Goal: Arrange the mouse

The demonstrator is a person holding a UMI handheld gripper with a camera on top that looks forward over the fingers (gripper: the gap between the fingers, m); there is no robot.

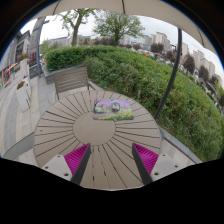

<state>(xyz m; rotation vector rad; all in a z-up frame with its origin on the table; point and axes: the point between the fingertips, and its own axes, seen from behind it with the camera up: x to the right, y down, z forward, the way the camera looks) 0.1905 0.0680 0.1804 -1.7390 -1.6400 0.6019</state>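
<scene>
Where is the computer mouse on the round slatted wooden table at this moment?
In the gripper view, the small pale mouse lies on a flat mat at the round slatted wooden table's far side, well beyond the open gripper, before the green hedge.

Small objects (113, 107) on the table (70, 130), well beyond the tongs (112, 160): a purple and pale cluster, too small to tell apart; no mouse can be made out among them. Table's near edge: hidden behind the fingers. Chair (70, 80) beyond the table: lower part hidden by the tabletop.
</scene>
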